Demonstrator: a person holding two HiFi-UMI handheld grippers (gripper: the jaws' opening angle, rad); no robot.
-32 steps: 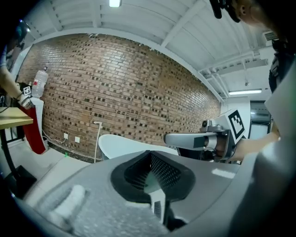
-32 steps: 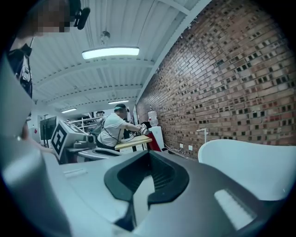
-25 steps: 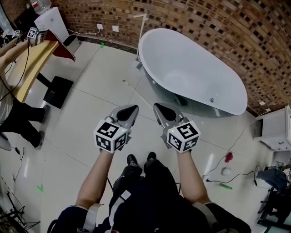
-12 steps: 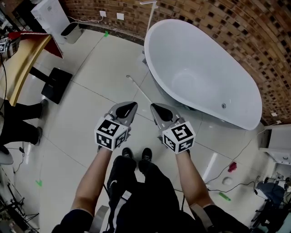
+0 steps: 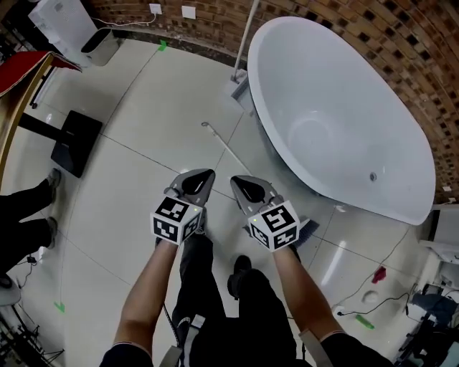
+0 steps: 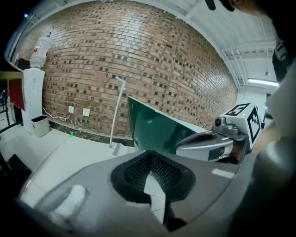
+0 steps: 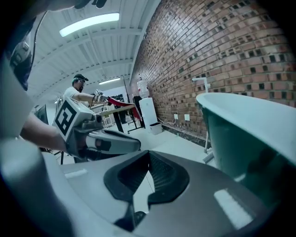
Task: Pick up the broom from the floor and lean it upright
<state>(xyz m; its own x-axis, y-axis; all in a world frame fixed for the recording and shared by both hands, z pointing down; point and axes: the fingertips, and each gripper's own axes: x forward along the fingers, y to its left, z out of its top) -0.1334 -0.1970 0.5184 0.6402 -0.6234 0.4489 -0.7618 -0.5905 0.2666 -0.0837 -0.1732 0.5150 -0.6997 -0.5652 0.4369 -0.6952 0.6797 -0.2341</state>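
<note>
as broom (image 5: 224, 147) lies flat, left gripper (image 5: 209, 173) closed, right gripper (image 5: 234, 179) closed

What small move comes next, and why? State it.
Probably open the right gripper and lower it around the broom handle just ahead, which lies flat on the floor beside the bathtub. That gripper and the left gripper are both shut and empty.

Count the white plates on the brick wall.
2. Both sit low on the brick wall, side by side: the corded plate and the plain plate beside it. Others may be hidden out of frame.
</note>
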